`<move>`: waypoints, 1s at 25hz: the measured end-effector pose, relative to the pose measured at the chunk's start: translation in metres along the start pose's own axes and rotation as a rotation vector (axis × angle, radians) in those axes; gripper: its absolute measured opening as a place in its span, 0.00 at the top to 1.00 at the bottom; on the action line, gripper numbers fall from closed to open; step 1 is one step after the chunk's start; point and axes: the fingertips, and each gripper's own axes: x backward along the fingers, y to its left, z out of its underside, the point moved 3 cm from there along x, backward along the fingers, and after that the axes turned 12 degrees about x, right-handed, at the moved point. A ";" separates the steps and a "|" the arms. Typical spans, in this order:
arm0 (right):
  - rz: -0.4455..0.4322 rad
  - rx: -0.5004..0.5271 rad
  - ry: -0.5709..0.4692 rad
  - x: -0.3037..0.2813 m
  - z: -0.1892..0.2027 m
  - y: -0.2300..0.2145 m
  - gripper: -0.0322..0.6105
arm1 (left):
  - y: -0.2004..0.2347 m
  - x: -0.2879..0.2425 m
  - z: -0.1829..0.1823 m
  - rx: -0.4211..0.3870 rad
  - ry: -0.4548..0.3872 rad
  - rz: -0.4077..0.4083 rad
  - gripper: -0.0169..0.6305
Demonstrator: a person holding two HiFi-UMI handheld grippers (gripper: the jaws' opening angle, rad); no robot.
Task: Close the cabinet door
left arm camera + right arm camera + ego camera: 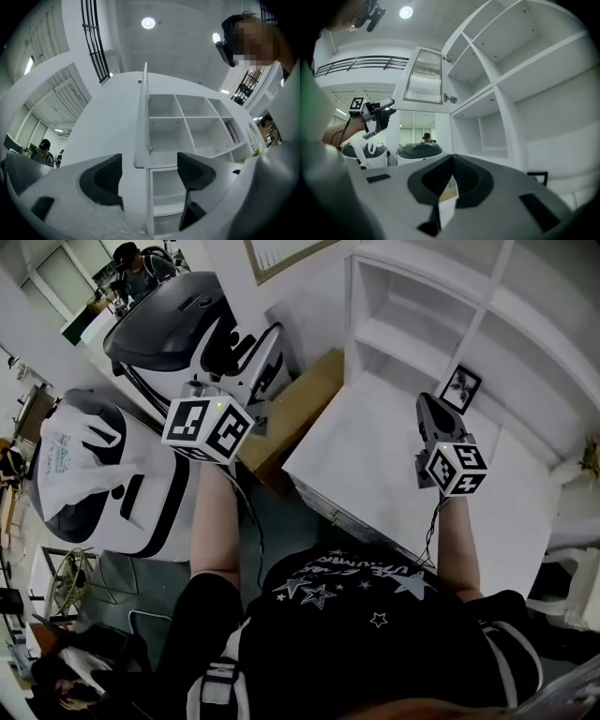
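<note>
The white shelf cabinet (497,89) has one upper door (423,77), ribbed glass in a white frame, swung open on its hinge (450,98). In the left gripper view the door (142,117) shows edge-on, straight ahead and above. My left gripper (149,176) is open, nothing between its pads; the door's lower corner lies beyond them, untouched. In the right gripper view the left gripper (378,117) is raised just left of the door. My right gripper (452,164) is shut and empty, held over the white counter (375,465) before the shelves; in the head view its marker cube (457,468) shows.
Two rounded white-and-black machines (169,324) (103,474) stand at the left, one with a plastic bag (70,456) on it. A cardboard box (291,413) lies beside the counter. A small picture frame (460,388) leans in a lower shelf. A person (136,263) stands far off.
</note>
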 end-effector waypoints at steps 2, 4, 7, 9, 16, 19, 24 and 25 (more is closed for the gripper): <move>0.021 -0.012 -0.003 -0.002 -0.001 0.002 0.94 | 0.002 -0.005 -0.002 0.001 0.004 0.026 0.43; 0.034 -0.016 -0.002 -0.003 0.000 0.005 0.94 | 0.002 -0.008 -0.005 -0.012 0.010 0.049 0.45; 0.054 -0.018 0.009 0.001 0.002 0.006 0.94 | -0.005 -0.010 -0.007 -0.016 0.015 0.077 0.56; 0.066 -0.020 0.018 0.005 0.003 0.005 0.94 | -0.010 -0.009 -0.008 -0.007 0.018 0.094 0.56; 0.090 -0.016 0.030 0.020 0.005 -0.004 0.94 | -0.035 -0.006 -0.005 0.005 0.033 0.156 0.57; 0.087 -0.015 0.031 0.027 0.008 -0.007 0.94 | -0.046 -0.006 -0.002 0.039 0.021 0.180 0.64; 0.093 -0.016 0.043 0.046 0.015 -0.018 0.94 | -0.066 -0.006 0.004 0.127 -0.013 0.231 0.66; 0.099 -0.018 0.045 0.050 0.016 -0.023 0.94 | -0.070 -0.007 0.005 0.136 -0.018 0.236 0.66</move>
